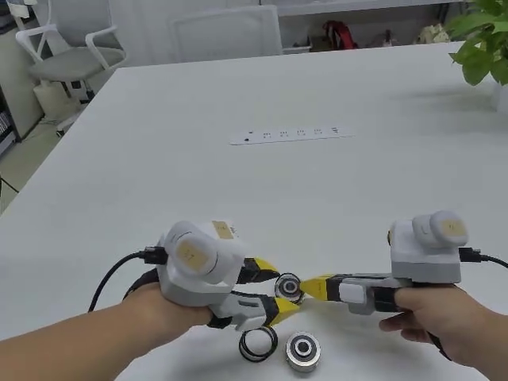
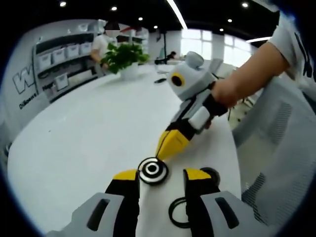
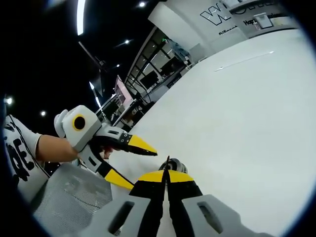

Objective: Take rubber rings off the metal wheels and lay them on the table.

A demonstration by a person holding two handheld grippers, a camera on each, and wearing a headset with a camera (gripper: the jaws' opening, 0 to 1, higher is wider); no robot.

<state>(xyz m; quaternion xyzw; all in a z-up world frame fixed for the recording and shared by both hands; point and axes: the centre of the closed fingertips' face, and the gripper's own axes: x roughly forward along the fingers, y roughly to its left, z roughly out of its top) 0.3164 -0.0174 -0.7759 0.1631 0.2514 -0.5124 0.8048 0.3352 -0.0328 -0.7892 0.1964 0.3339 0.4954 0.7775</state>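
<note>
Rubber rings (image 1: 258, 344) lie beside round metal wheel (image 1: 302, 350).

Bright, even overhead light is washing the white table (image 1: 238, 182), leaving only soft, faint shadows. Ceiling lights (image 2: 175, 12) are glaring in both gripper views, where fisheye distortion is bending and blurring the edges.

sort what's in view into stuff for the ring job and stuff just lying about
For the job:
- left gripper, open around a metal wheel
- right gripper, shut, tips at that wheel
- second metal wheel on the table
- rubber rings lying beside it

Just lying about:
- power strip
- potted plant
- office chair
</note>
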